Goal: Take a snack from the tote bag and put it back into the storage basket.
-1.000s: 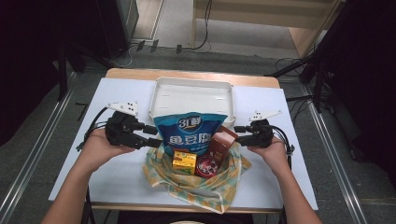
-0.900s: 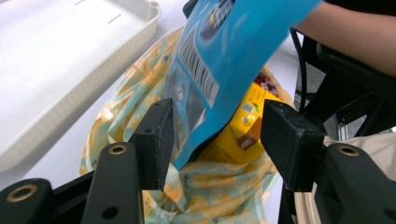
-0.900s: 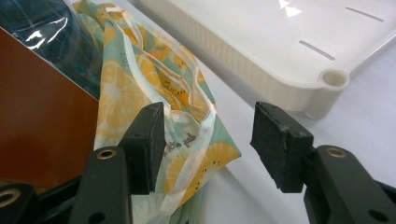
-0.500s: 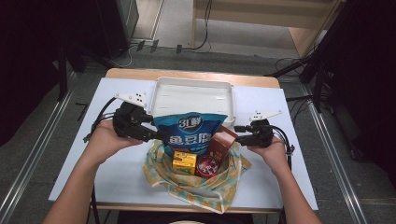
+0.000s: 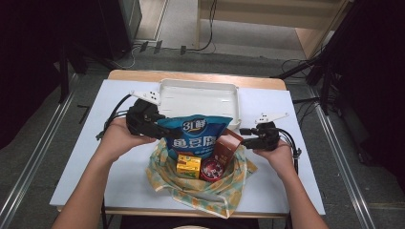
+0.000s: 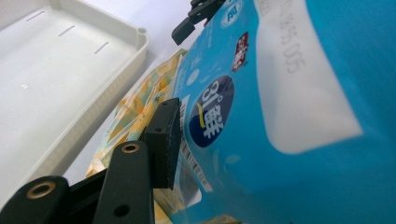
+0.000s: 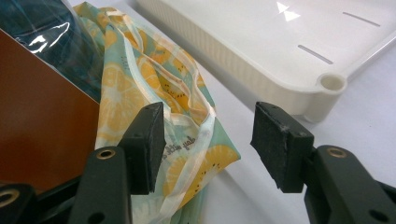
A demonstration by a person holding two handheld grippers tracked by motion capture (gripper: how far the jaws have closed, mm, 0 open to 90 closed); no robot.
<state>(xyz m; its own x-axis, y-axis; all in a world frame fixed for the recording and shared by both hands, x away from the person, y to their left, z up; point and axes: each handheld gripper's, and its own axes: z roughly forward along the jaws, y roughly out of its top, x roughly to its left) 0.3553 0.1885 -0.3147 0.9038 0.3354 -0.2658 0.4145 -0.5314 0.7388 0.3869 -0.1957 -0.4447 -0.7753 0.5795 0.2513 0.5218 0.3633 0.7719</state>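
Left claw: my left claw (image 5: 154, 128) is clamped on the left edge of the blue pouch (image 5: 197, 136); in the left gripper view one black pad (image 6: 163, 140) lies flat on the printed film, the other jaw hidden behind the pouch.
Right claw: my right claw (image 7: 208, 147) stands wide open and holds nothing; a fold of the cloth bag (image 7: 159, 121) and its strap lie between the pads, touching the left one as far as I can tell.
Pouch: raised upright over the bag, lower end still among the contents, just in front of the tray (image 5: 229, 95).
High view adds: both hands at once, one on each side of the bag (image 5: 200, 188); the whole table (image 5: 76, 157), white top with a wooden far edge.
Left gripper view adds: barcode and round dark-blue logo on the pouch; tip of the right claw (image 6: 196, 18) far off at the top.
Right gripper view adds: orange-slice print, pale strap, round hollow at the tray's corner.
Bag holds: pouch, brown box (image 5: 226, 145), yellow box (image 5: 188, 165), red round tin (image 5: 212, 169).
Tray holds: nothing; bare floor with short slots.
Materials: pouch glossy plastic film; bag soft, creased, mint-and-orange cloth; tray hard cream plastic, rectangular, raised rim; pads matt black, rubbery.
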